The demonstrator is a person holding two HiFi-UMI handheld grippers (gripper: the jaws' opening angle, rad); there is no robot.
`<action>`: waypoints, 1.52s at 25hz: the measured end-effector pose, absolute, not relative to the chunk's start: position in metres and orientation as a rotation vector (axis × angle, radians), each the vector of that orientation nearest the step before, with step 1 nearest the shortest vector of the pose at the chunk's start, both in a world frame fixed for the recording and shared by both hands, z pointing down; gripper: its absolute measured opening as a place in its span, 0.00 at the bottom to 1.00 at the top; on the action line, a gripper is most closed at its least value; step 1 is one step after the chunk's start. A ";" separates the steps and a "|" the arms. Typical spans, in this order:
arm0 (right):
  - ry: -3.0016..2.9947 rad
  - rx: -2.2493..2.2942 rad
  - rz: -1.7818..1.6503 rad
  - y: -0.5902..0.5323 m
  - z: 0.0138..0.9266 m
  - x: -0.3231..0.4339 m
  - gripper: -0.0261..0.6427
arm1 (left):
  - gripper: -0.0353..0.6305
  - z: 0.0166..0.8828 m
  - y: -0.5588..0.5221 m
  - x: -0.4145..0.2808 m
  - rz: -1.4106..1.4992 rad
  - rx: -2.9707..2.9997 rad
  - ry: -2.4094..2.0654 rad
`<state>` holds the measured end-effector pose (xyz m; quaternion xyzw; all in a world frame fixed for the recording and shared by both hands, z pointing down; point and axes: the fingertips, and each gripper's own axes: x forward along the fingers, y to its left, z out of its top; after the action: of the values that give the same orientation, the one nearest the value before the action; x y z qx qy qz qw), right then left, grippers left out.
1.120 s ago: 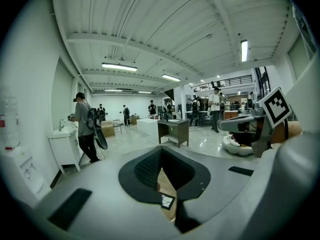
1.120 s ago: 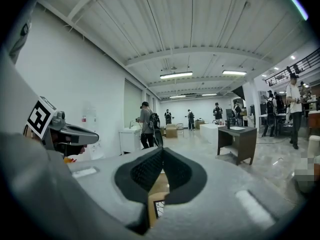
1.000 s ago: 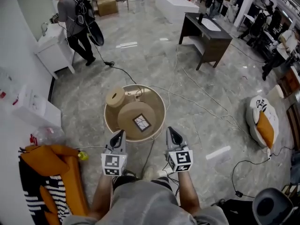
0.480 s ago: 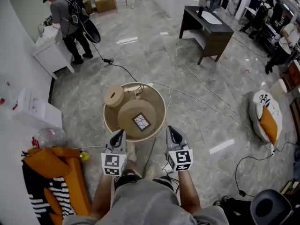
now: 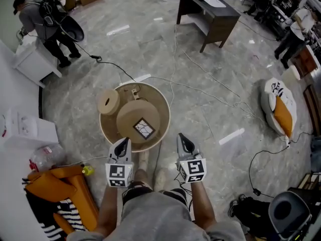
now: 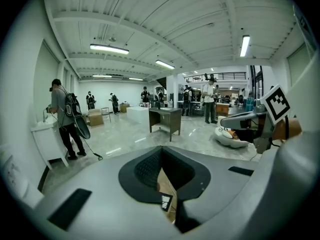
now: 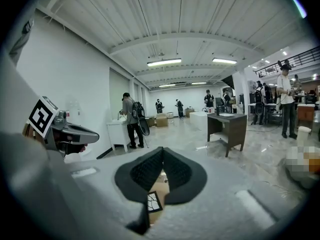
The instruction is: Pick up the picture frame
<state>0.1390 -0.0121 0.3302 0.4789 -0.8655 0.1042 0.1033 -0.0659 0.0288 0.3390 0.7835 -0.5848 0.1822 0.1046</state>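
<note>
Mid-picture: picture frame lies flat.
Grip: left hand-held gripper, right hand-held gripper pinched together, empty.
Risk: unopened, they could shove it.

Grey shirt; left tool and right tool bear marker cubes.

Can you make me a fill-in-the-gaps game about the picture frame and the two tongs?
The picture frame lies on a table that is ____ in shape.
The left tongs and the right tongs are both ____.
The tongs are holding ____.
Missing words: round; shut; nothing.
</note>
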 end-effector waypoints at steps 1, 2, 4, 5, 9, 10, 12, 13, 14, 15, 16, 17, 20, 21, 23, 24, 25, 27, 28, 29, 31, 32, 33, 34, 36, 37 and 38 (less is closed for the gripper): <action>-2.541 1.410 0.319 -0.018 0.337 0.134 0.04 | 0.08 0.347 0.021 -0.069 0.551 2.309 -1.701; -2.527 1.408 0.334 -0.024 0.344 0.130 0.04 | 0.08 0.355 0.014 -0.072 0.562 2.307 -1.676; -2.502 1.406 0.366 -0.035 0.358 0.121 0.04 | 0.08 0.371 -0.001 -0.078 0.577 2.301 -1.635; -2.492 1.406 0.382 -0.042 0.365 0.116 0.04 | 0.08 0.378 -0.010 -0.081 0.585 2.301 -1.618; -2.453 1.404 0.420 -0.076 0.396 0.098 0.04 | 0.08 0.409 -0.052 -0.090 0.613 2.332 -1.553; -2.444 1.402 0.426 -0.085 0.404 0.094 0.04 | 0.08 0.418 -0.062 -0.092 0.621 2.337 -1.534; -2.426 1.396 0.440 -0.101 0.421 0.087 0.04 | 0.08 0.438 -0.081 -0.095 0.637 2.341 -1.496; -2.417 1.393 0.447 -0.108 0.430 0.083 0.04 | 0.08 0.448 -0.089 -0.097 0.645 2.341 -1.476; -2.408 1.392 0.457 -0.115 0.439 0.078 0.04 | 0.08 0.458 -0.097 -0.099 0.653 2.343 -1.456; -2.399 1.395 0.468 -0.122 0.448 0.074 0.04 | 0.08 0.469 -0.105 -0.101 0.664 2.346 -1.434; -2.390 1.399 0.480 -0.128 0.458 0.071 0.04 | 0.08 0.480 -0.112 -0.102 0.676 2.351 -1.410; -2.380 1.404 0.491 -0.133 0.467 0.068 0.04 | 0.08 0.490 -0.119 -0.103 0.688 2.357 -1.386; -2.346 1.408 0.532 -0.145 0.497 0.062 0.04 | 0.08 0.521 -0.134 -0.103 0.712 2.357 -1.326; -2.335 1.409 0.548 -0.149 0.508 0.061 0.04 | 0.08 0.532 -0.139 -0.103 0.717 2.354 -1.312; -2.315 1.414 0.582 -0.156 0.529 0.060 0.04 | 0.08 0.552 -0.150 -0.102 0.723 2.349 -1.287; -2.306 1.415 0.596 -0.159 0.540 0.060 0.04 | 0.08 0.563 -0.155 -0.101 0.726 2.347 -1.275; -2.296 1.414 0.611 -0.161 0.551 0.059 0.04 | 0.08 0.574 -0.159 -0.100 0.731 2.345 -1.261; -2.278 1.406 0.640 -0.163 0.572 0.056 0.04 | 0.08 0.596 -0.163 -0.099 0.744 2.336 -1.231; -2.272 1.399 0.651 -0.164 0.583 0.054 0.04 | 0.08 0.607 -0.165 -0.099 0.752 2.331 -1.219; -2.267 1.392 0.659 -0.166 0.593 0.052 0.04 | 0.08 0.617 -0.167 -0.099 0.758 2.328 -1.210; -2.261 1.376 0.674 -0.171 0.612 0.048 0.04 | 0.08 0.637 -0.173 -0.098 0.769 2.325 -1.193; -2.257 1.368 0.683 -0.173 0.621 0.046 0.04 | 0.08 0.646 -0.174 -0.097 0.776 2.322 -1.185; -2.253 1.361 0.691 -0.174 0.630 0.044 0.04 | 0.08 0.656 -0.175 -0.097 0.784 2.316 -1.176; -2.249 1.354 0.699 -0.175 0.639 0.043 0.04 | 0.08 0.666 -0.174 -0.097 0.791 2.309 -1.167; -2.241 1.341 0.719 -0.175 0.657 0.039 0.04 | 0.08 0.686 -0.173 -0.098 0.801 2.292 -1.150; -2.238 1.335 0.728 -0.175 0.666 0.037 0.04 | 0.08 0.696 -0.172 -0.099 0.805 2.286 -1.142; -2.235 1.329 0.737 -0.175 0.675 0.035 0.04 | 0.08 0.705 -0.172 -0.100 0.809 2.281 -1.134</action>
<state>0.0345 -0.1753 0.6746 0.4801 -0.8070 0.2660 0.2178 -0.0997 -0.1717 0.7051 0.8301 -0.4126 0.2945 0.2321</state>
